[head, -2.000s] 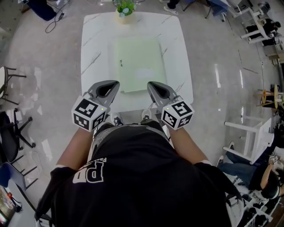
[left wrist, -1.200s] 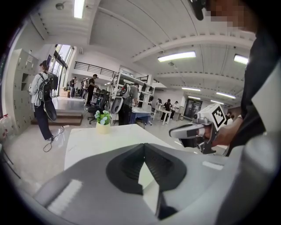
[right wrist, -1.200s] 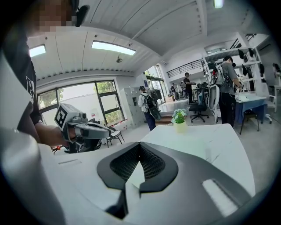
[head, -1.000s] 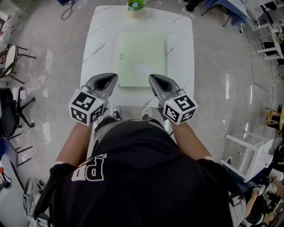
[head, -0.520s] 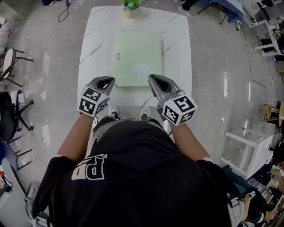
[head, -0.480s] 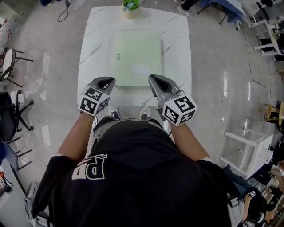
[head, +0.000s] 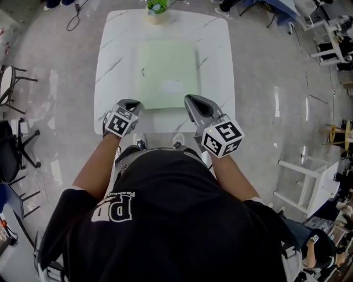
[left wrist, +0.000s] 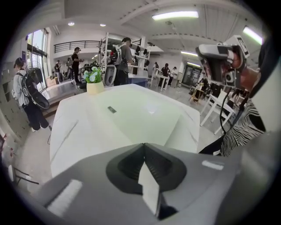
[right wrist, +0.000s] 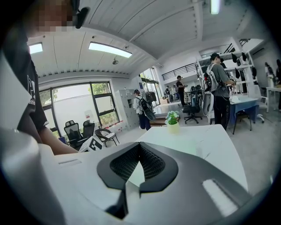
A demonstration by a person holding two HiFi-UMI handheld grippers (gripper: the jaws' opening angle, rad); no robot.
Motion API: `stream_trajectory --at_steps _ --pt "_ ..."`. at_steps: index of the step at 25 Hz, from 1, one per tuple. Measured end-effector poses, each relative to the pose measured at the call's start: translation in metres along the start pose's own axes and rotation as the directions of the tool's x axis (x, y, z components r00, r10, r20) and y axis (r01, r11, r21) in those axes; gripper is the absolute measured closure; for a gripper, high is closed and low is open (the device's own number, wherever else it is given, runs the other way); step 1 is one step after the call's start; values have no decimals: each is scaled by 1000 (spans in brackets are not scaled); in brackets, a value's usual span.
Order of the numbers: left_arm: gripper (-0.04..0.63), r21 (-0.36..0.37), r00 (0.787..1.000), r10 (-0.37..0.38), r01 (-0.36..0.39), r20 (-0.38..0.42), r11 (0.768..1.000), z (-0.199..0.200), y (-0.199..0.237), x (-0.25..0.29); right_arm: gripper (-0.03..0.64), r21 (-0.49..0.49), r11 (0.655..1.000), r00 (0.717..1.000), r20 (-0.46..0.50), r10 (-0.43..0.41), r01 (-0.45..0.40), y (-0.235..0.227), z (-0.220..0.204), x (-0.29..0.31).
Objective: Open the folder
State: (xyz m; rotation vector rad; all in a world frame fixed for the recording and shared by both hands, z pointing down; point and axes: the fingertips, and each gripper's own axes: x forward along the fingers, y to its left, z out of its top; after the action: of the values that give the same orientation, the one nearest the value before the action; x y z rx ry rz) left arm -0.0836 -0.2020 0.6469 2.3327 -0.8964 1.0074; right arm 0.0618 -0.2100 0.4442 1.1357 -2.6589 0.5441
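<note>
A pale green folder (head: 167,74) lies shut and flat in the middle of the white marble table (head: 218,66), with a small dark tab (head: 143,71) on its left edge. My left gripper (head: 134,103) hangs over the table's near edge, just short of the folder's near left corner, tilted downward. Its jaws meet with nothing between them. In the left gripper view the folder (left wrist: 131,116) spreads out ahead of the left gripper (left wrist: 142,144). My right gripper (head: 191,99) is shut and empty near the folder's near right corner. In its own view the right gripper (right wrist: 139,144) points almost level.
A small potted plant (head: 156,8) stands at the table's far edge, beyond the folder. Chairs (head: 14,148) stand on the floor to the left, and a white frame (head: 306,182) to the right. People and desks (left wrist: 120,55) are farther off in the room.
My left gripper has sunk toward the table's near edge and tipped further downward. The right gripper has stayed where it was. The folder has not moved.
</note>
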Motion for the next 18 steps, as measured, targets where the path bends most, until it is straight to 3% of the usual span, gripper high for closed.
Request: stream_trajectory --at_steps 8,18 --pt "541 77 1000 3 -4 14 997 7 -2 0 617 12 1000 1000 -5 -12 12 -2 -4 0" --pt "541 -1 998 -51 51 29 999 -1 0 0 615 -11 1000 1000 -14 -8 8 -2 -9 -1"
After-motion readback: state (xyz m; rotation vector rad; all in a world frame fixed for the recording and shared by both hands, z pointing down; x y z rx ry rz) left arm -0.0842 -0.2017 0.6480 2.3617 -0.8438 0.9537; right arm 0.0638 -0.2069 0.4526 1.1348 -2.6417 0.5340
